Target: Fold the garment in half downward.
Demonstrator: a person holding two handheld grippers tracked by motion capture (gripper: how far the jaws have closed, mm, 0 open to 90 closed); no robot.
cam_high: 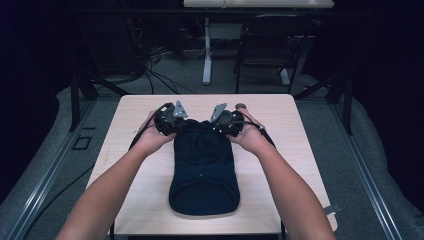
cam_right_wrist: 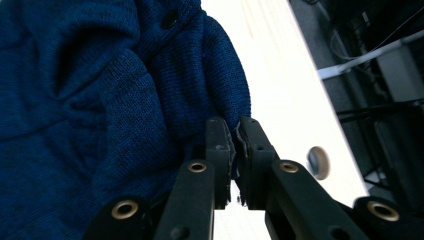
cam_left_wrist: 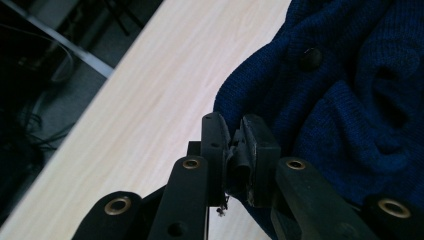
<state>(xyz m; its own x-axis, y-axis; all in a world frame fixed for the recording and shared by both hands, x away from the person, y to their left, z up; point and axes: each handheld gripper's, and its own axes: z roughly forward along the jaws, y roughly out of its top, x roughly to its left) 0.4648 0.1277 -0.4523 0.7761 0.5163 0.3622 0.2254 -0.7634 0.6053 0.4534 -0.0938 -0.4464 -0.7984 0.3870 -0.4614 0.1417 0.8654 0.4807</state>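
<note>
Two tools (cam_high: pixel 170 120) (cam_high: pixel 227 121) pinching sweater (cam_high: pixel 204 170) far edge

Small round thing (cam_right_wrist: pixel 318 162) near table's (cam_high: pixel 150 200) far right corner: too blurred to identify. Sweater's (cam_high: pixel 204 170) far edge hidden under both grippers.

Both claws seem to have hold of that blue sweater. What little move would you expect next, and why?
Probably a lift of both grippers together, folding the far end toward the person. The left gripper and right gripper are each shut on a far edge of the sweater, which lies flat on the table.
</note>
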